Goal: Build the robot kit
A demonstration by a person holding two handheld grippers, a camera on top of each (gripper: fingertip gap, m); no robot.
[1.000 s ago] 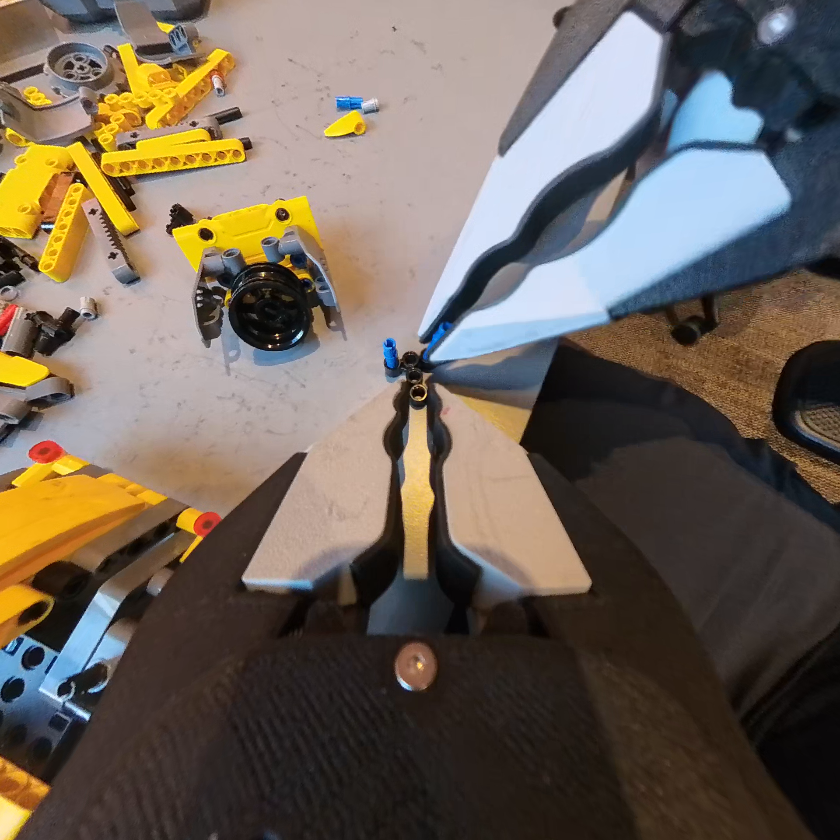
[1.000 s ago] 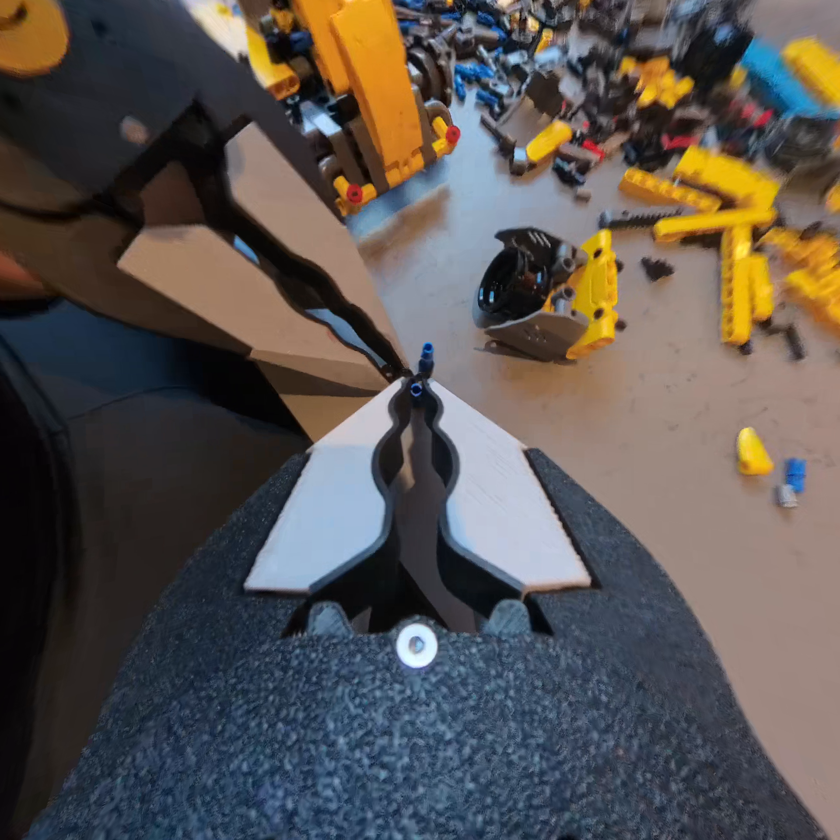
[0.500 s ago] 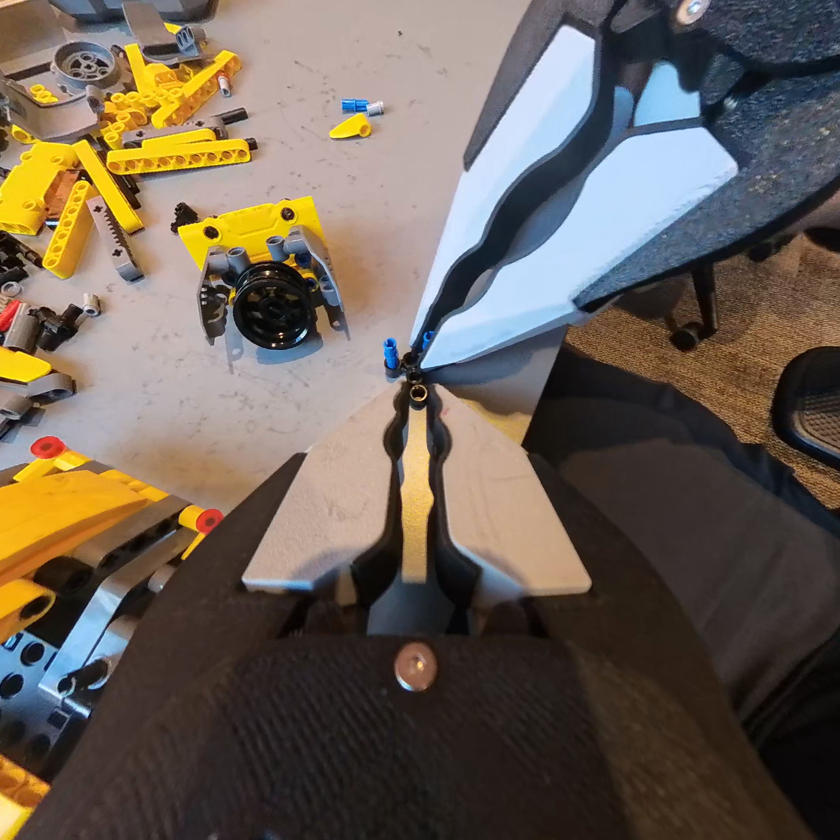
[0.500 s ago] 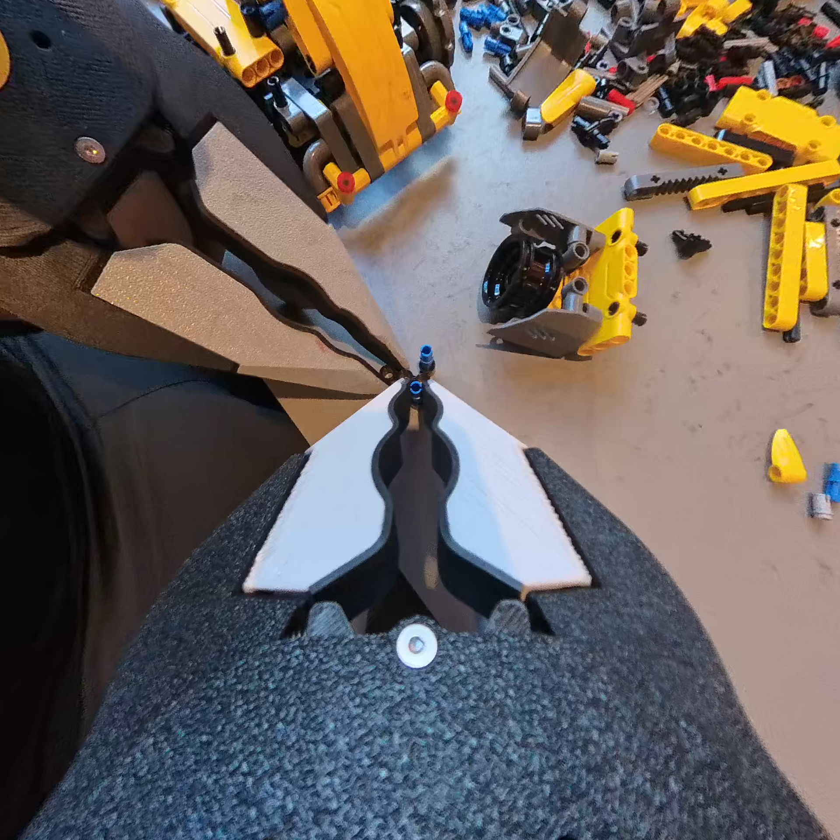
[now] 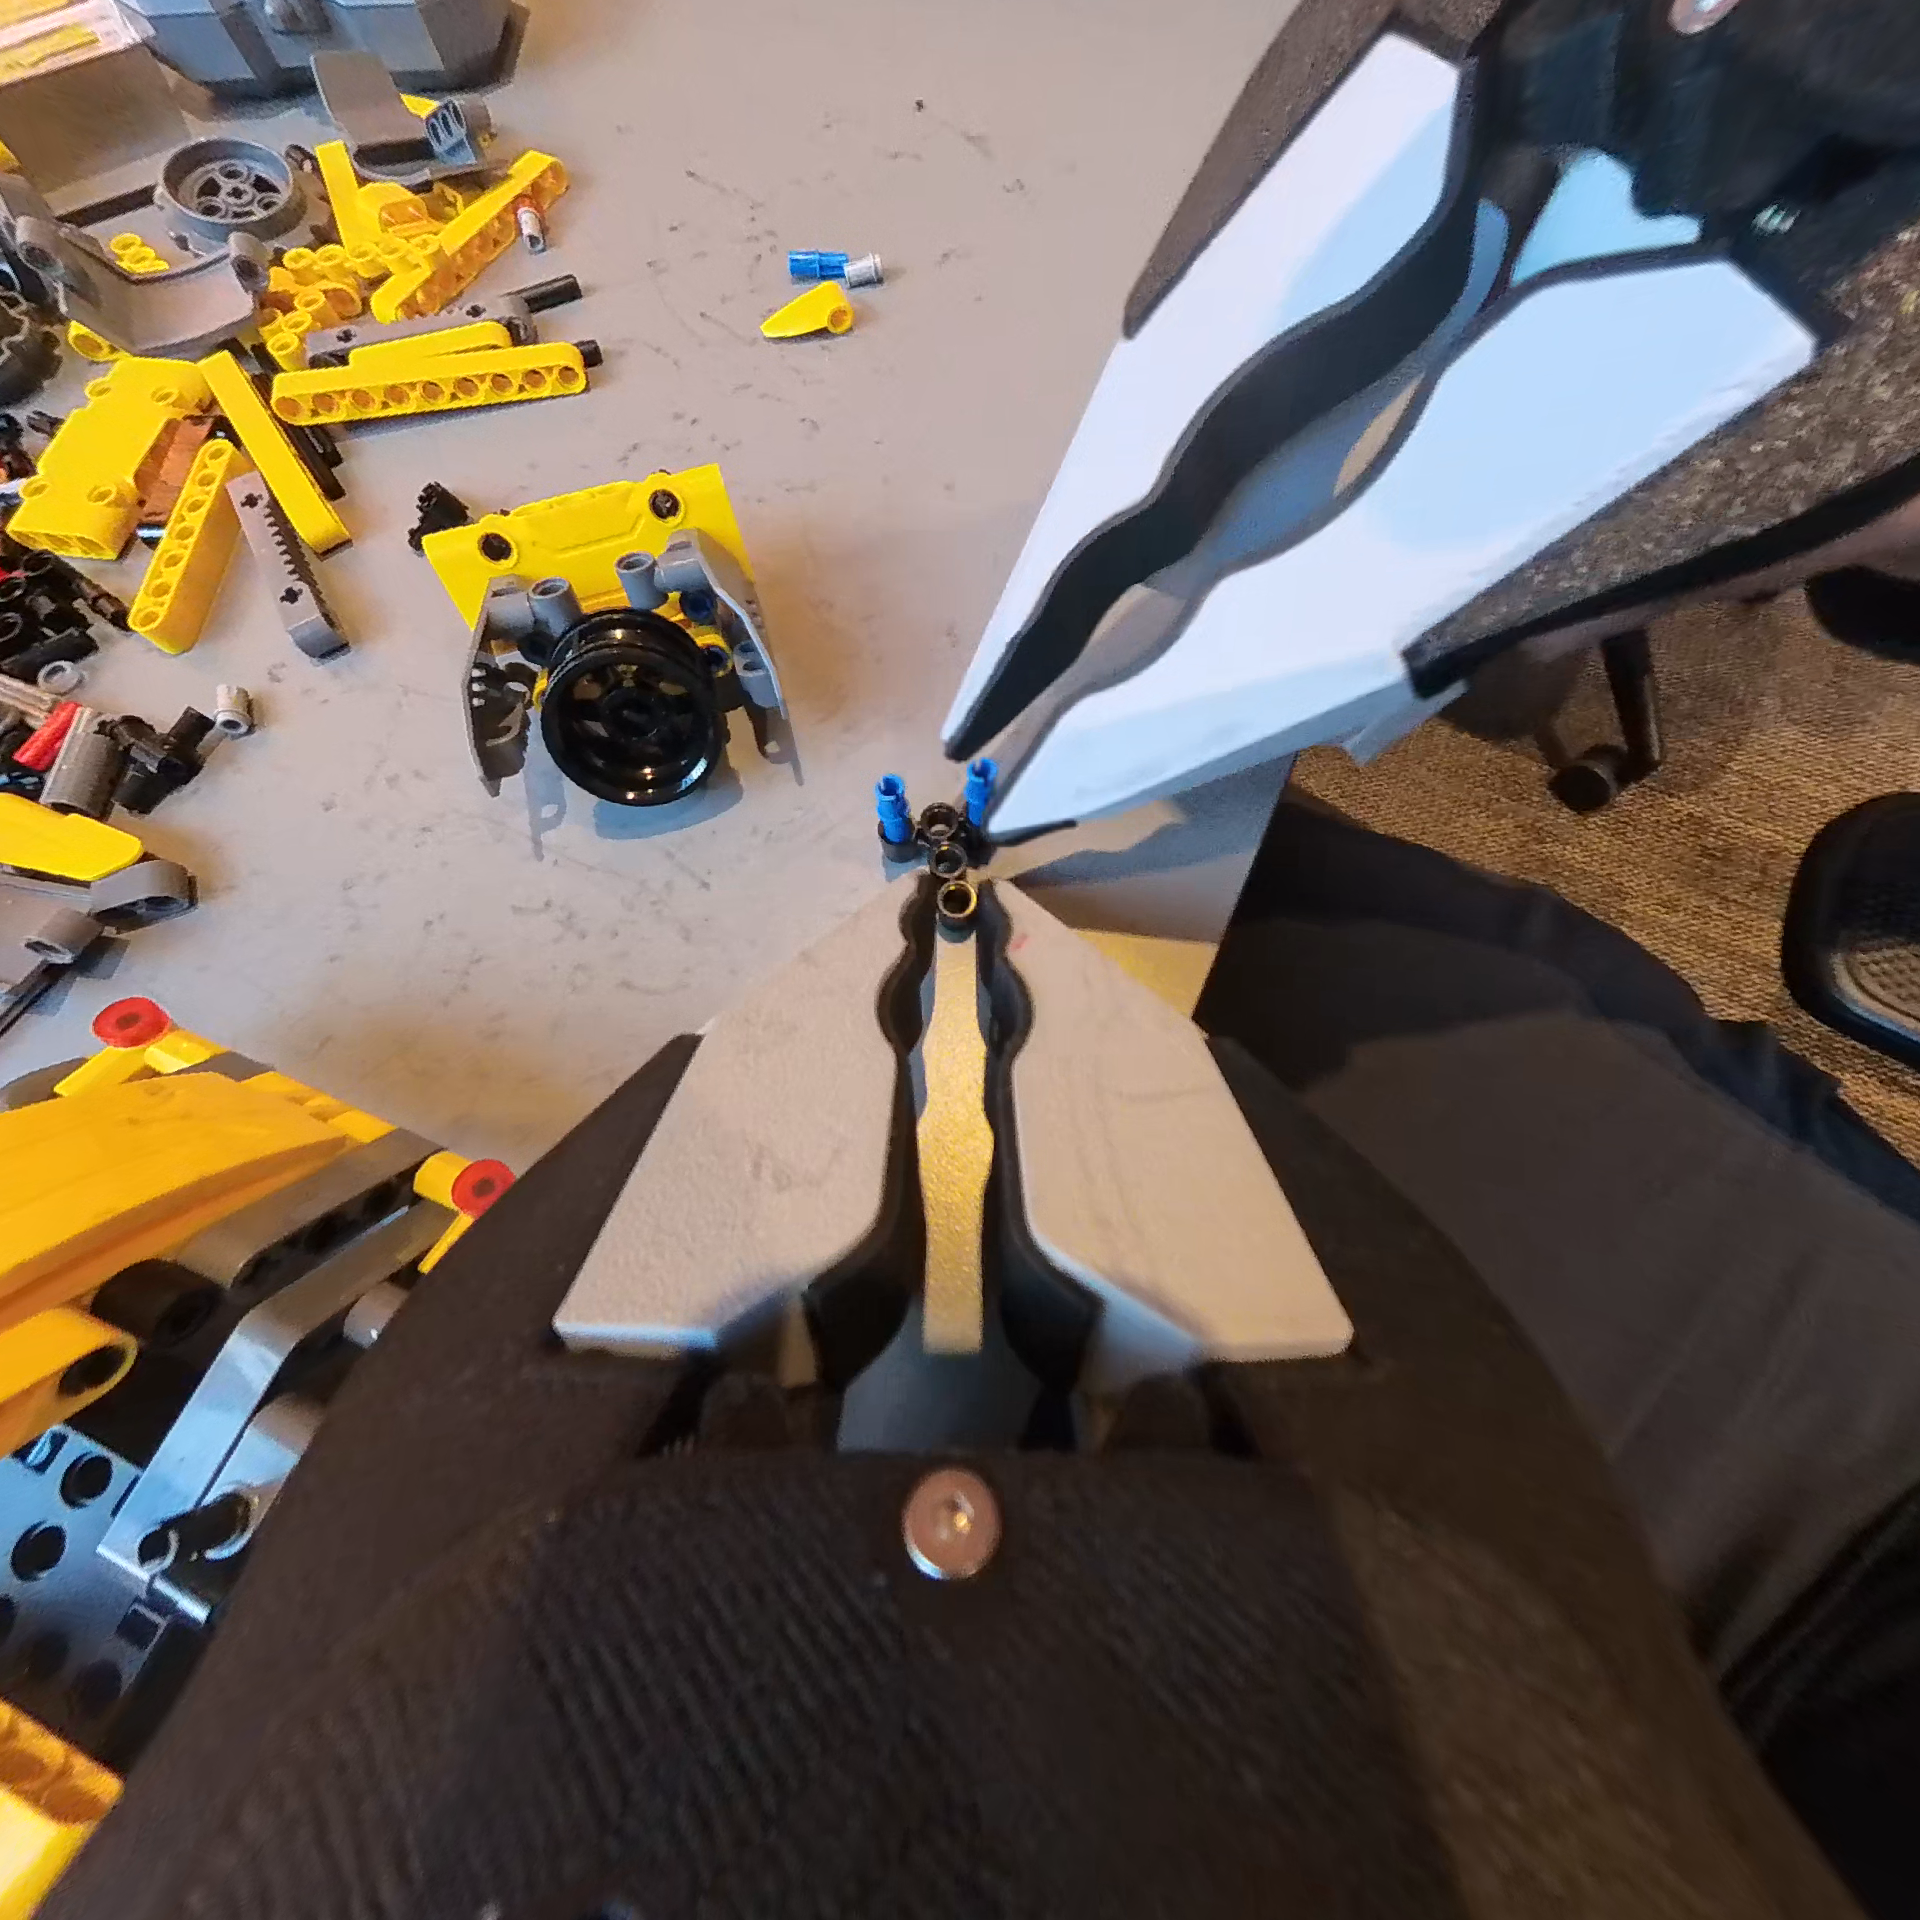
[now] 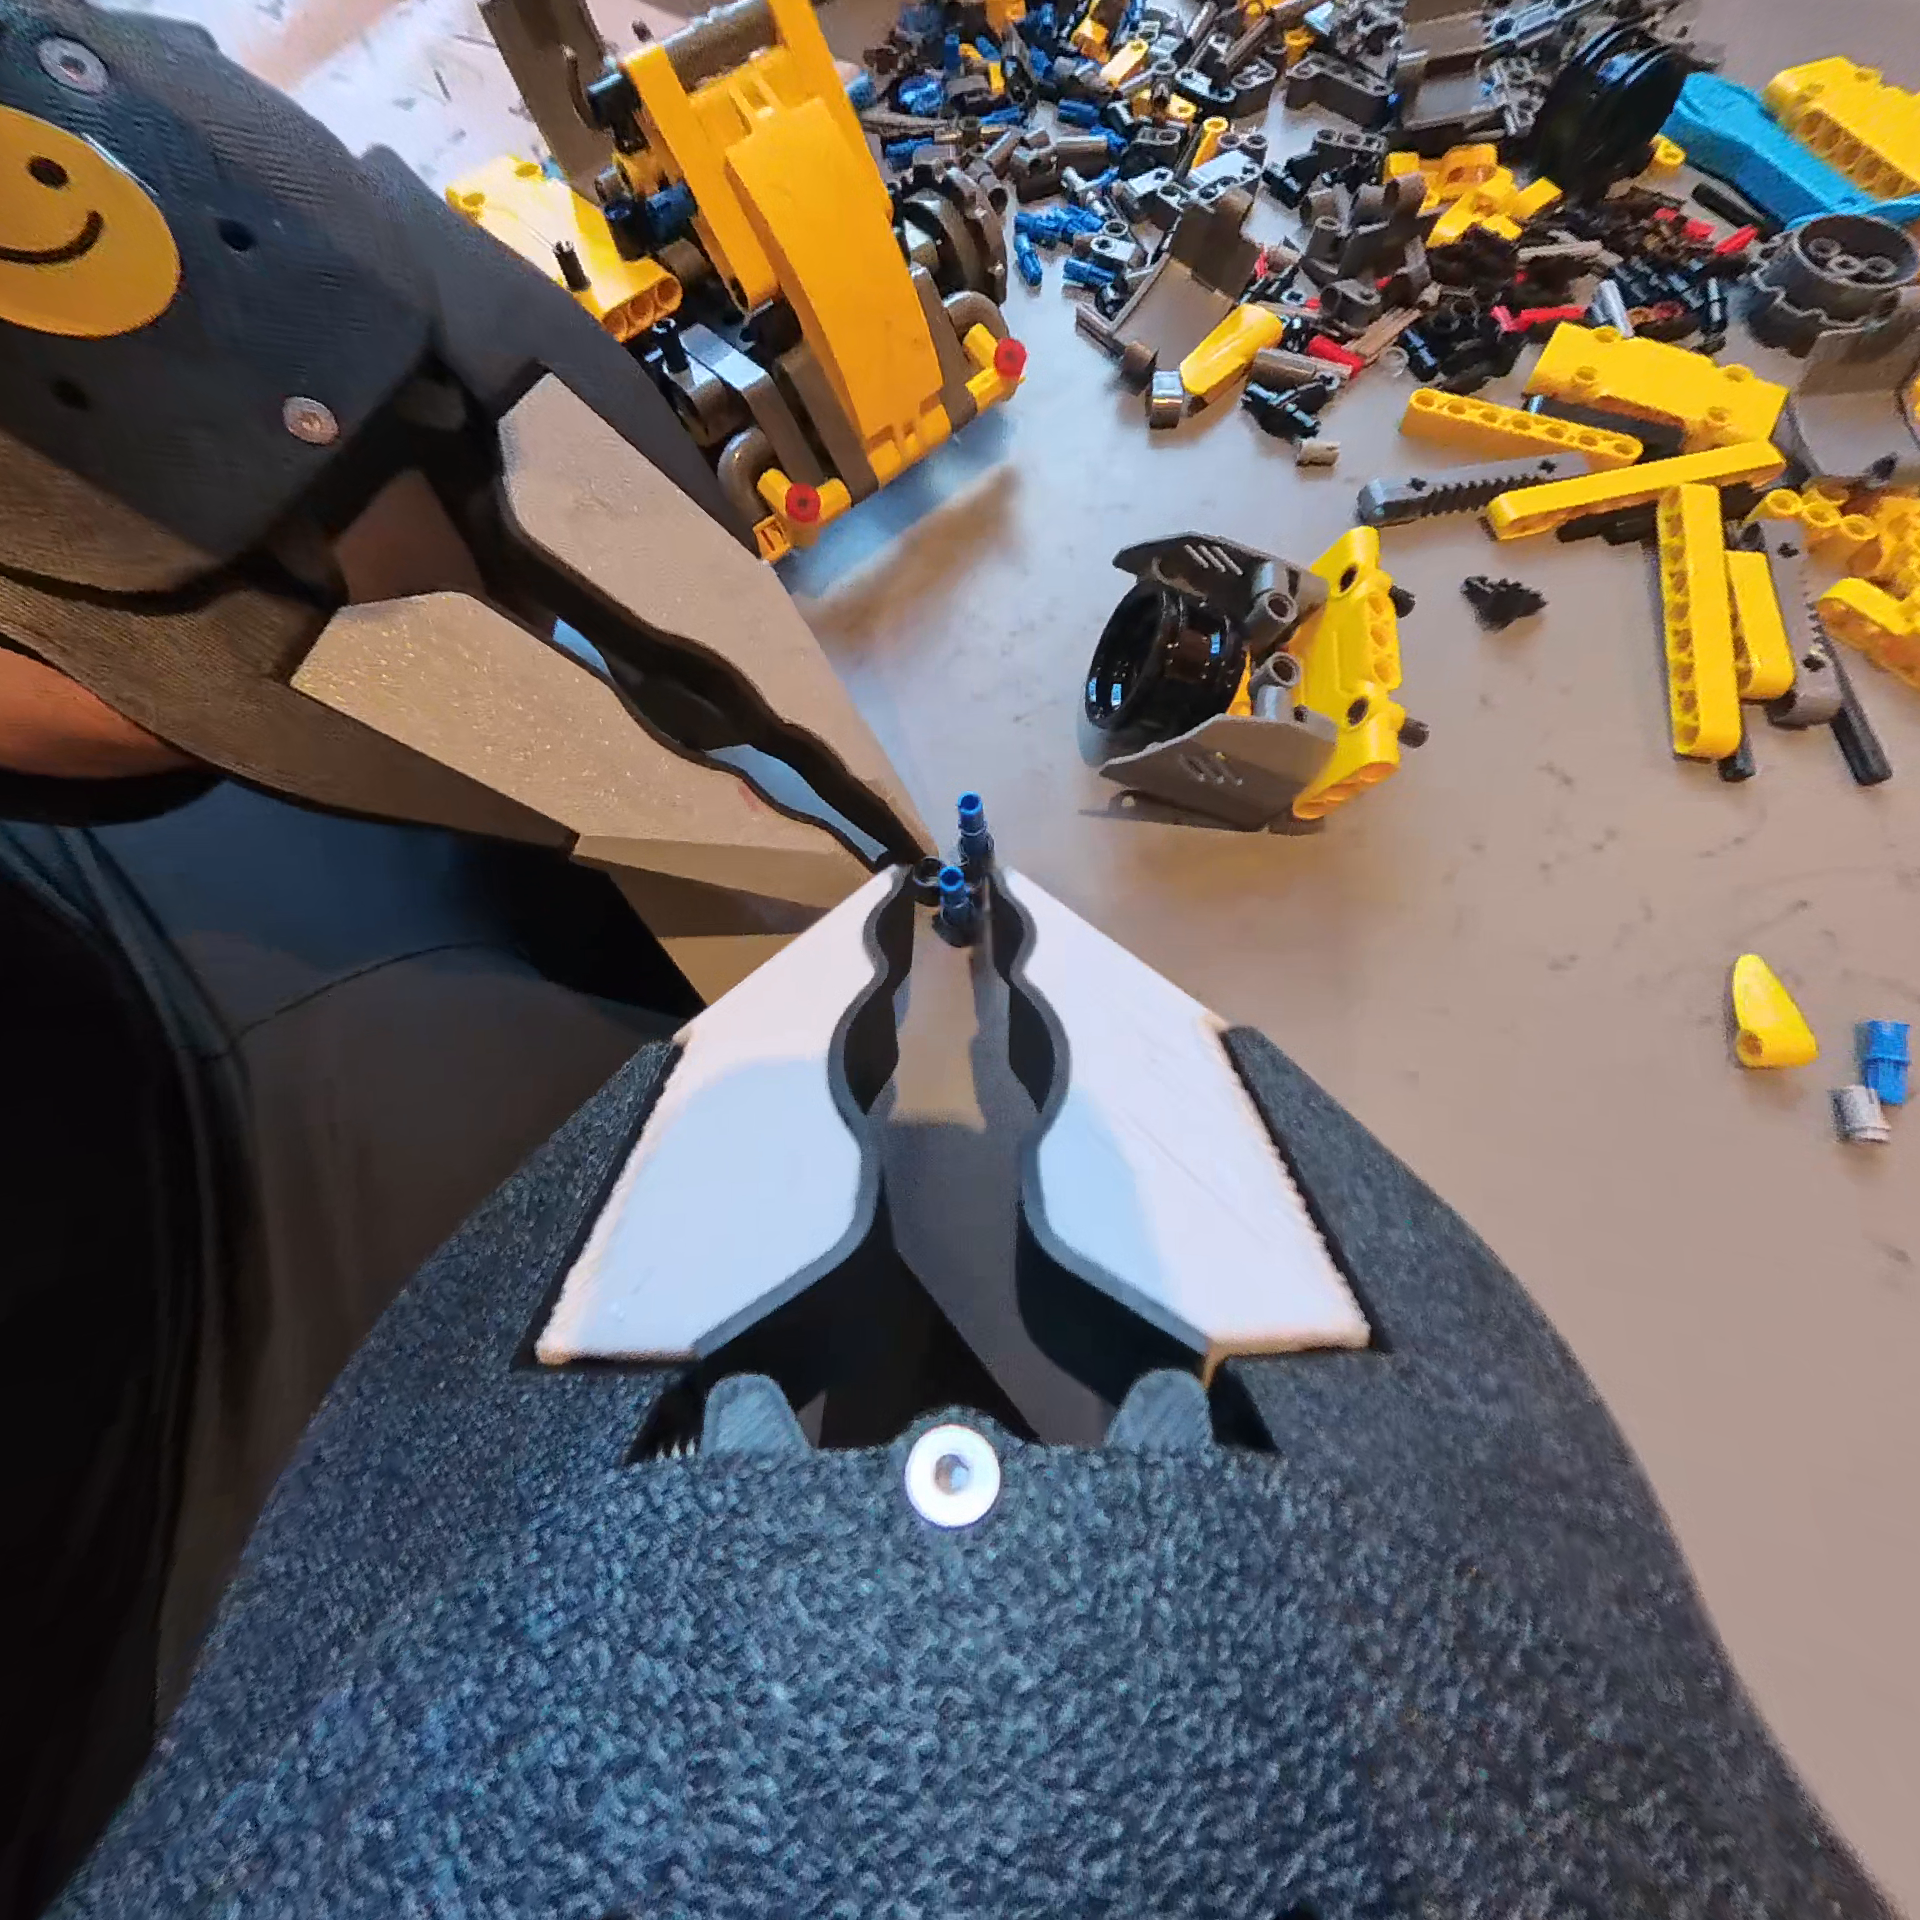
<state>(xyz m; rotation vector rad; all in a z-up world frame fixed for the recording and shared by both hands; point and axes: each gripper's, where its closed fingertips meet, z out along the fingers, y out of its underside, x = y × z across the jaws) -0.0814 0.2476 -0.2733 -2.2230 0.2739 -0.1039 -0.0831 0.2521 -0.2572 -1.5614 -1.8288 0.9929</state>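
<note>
2 grippers meet tip to tip just above the near edge of the grey table (image 5: 914,187). The left gripper (image 5: 956,902) has its fingers pressed together on a small black connector piece (image 5: 948,850) with round holes. 2 blue pins (image 5: 889,802) stand up from that piece, side by side. The right gripper (image 6: 954,914) comes in from the other side with its tips a little apart around the nearer blue pin (image 6: 950,891); I cannot tell whether they pinch it. Just beyond, on the table, lies a yellow and grey wheel assembly (image 5: 623,665) with a black rim. Farther off lie a small yellow wedge (image 5: 808,316) and a loose blue pin with a grey bush (image 5: 831,266). Many yellow beams (image 5: 426,387) are scattered at the far left, and a big yellow model (image 6: 790,270) sits beside the left gripper.
</note>
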